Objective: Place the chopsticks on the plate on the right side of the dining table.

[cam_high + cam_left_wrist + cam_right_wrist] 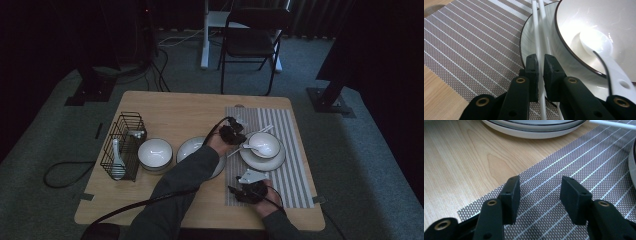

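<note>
High view shows a pale wooden counter [165, 107] on grey carpet, left tongs [541, 65] clamped on white chopsticks [535, 30], right tongs [539, 192] apart over the striped placemat [554, 170].

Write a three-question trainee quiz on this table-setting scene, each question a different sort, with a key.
1. True or false: the left gripper is shut on a white chopstick.
2. What lies inside the bowl on the plate? A) a fork B) a white spoon C) a napkin
3. Fill in: the right gripper hovers open over the striped ____.

Key: 1 true; 2 B; 3 placemat.
</note>
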